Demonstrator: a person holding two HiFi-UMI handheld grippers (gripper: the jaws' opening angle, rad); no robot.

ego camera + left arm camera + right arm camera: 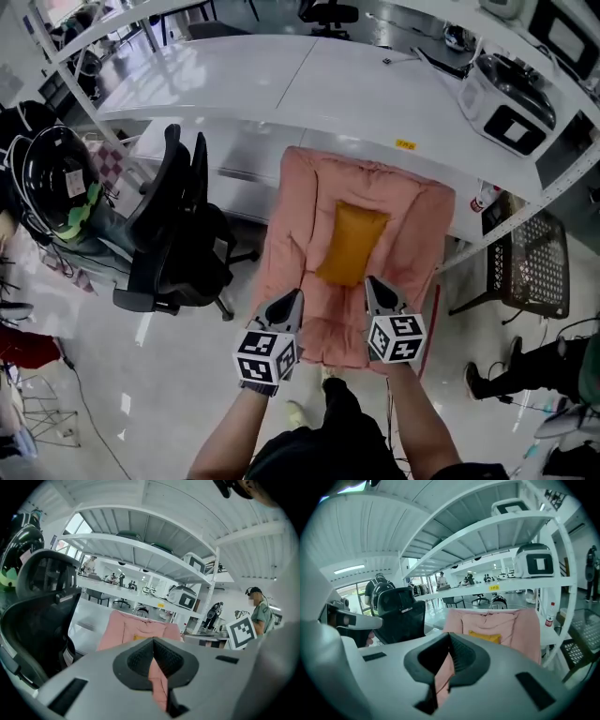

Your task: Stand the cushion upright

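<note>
left claw [292, 300] & right claw [373, 287] both pinched shut on pink cushion [417, 234] near edge; office chair [178, 225] close by its left edge.

Glossy floor [141, 375]: one black chair [178, 244]. White table [281, 84]: small dark item [389, 61] on top, cushion [291, 234] against front edge.

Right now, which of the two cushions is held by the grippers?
The large pink cushion: the left gripper and right gripper pinch its near edge. The small yellow cushion only rests on it, ungripped.
</note>
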